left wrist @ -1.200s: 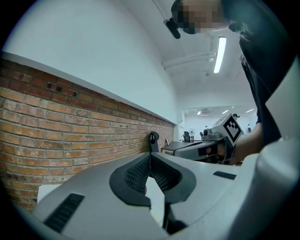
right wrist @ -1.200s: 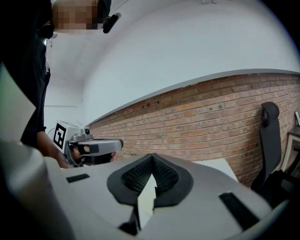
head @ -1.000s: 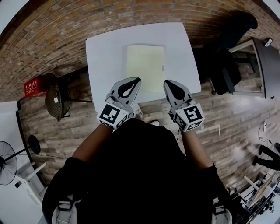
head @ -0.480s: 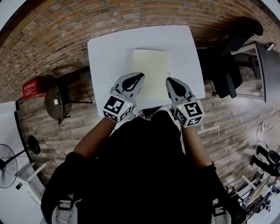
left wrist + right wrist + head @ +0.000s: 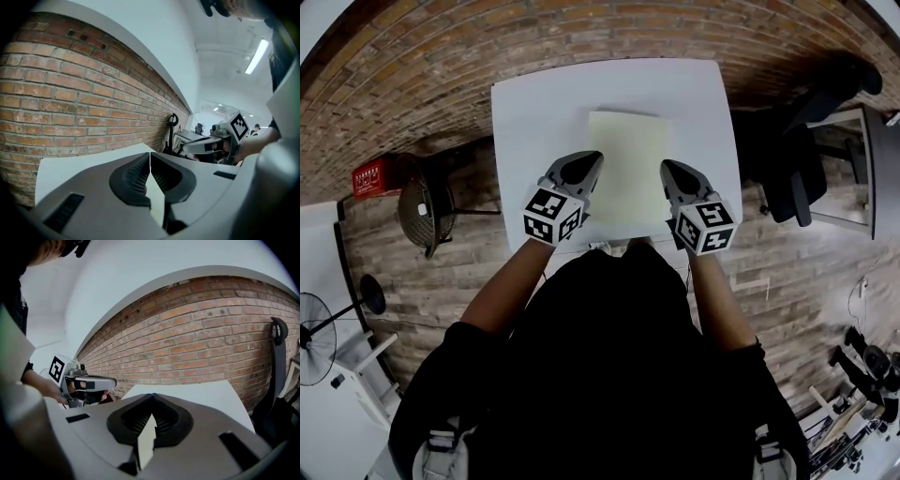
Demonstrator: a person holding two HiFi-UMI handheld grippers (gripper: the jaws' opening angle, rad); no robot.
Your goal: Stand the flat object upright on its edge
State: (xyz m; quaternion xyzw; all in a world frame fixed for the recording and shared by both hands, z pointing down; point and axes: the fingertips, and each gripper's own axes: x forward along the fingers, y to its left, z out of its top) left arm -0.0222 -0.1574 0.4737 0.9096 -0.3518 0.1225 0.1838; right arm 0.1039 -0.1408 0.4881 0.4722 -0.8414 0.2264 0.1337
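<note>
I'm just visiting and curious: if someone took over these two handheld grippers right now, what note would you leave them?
Left gripper: shut, pinching the left edge of the pale yellow pad.
Right gripper: shut on the pad's right edge.
Pad: over the white table, between the grippers. Its broad face shows from above, so it is not upright. How far it is raised is unclear.
Done: both side edges gripped.
Left to do: tip it up, rest it on one edge, and probably release gently.

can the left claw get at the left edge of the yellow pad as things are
Probably yes. The left claw sits right by the left edge of the yellow pad, and nothing on the white table lies between them. Its jaws are shut, so pinching the edge would need them opened.
</note>
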